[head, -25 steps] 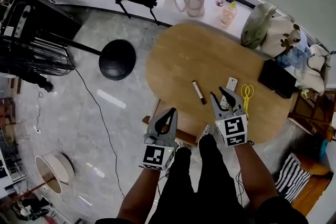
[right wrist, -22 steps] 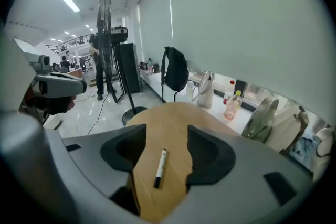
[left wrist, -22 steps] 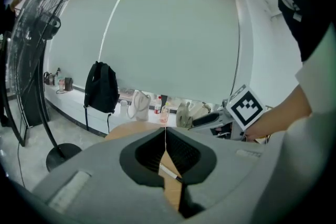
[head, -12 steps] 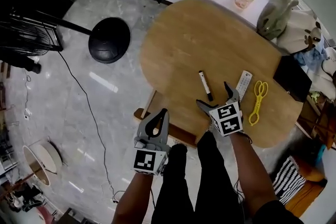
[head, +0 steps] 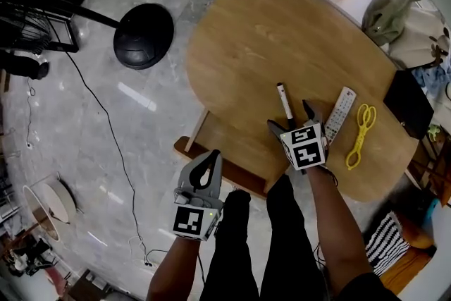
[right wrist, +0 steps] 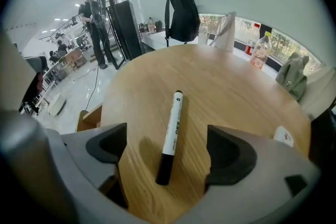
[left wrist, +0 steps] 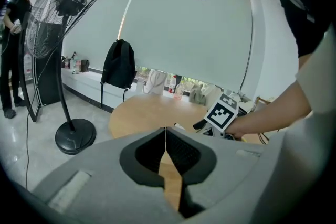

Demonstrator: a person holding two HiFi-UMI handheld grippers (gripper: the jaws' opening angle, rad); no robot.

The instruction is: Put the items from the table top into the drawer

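A black-and-white marker [head: 285,101] lies on the oval wooden table [head: 268,32], black cap toward me. My right gripper [head: 290,116] points down at it with the jaws wide and closing slightly. The marker [right wrist: 172,134] lies between the pads, touching neither. A white remote [head: 340,115] and yellow scissors [head: 361,134] lie just right of the gripper. My left gripper [head: 210,157] hangs shut and empty below the table's near edge, over the floor. Its pads [left wrist: 166,136] meet at the tips. A wooden drawer [head: 211,155] sticks out under the table edge, between the two grippers.
A fan's round black base [head: 143,25] stands on the floor left of the table, and a cable trails from it. A black case [head: 409,103] lies at the table's right edge. Bags and bottles [head: 402,7] crowd the far side. A person [left wrist: 11,34] stands by the fan.
Both grippers have come down. The right one opened its jaws wide and dropped to the table around the marker. The left one sank beside the drawer, still shut.
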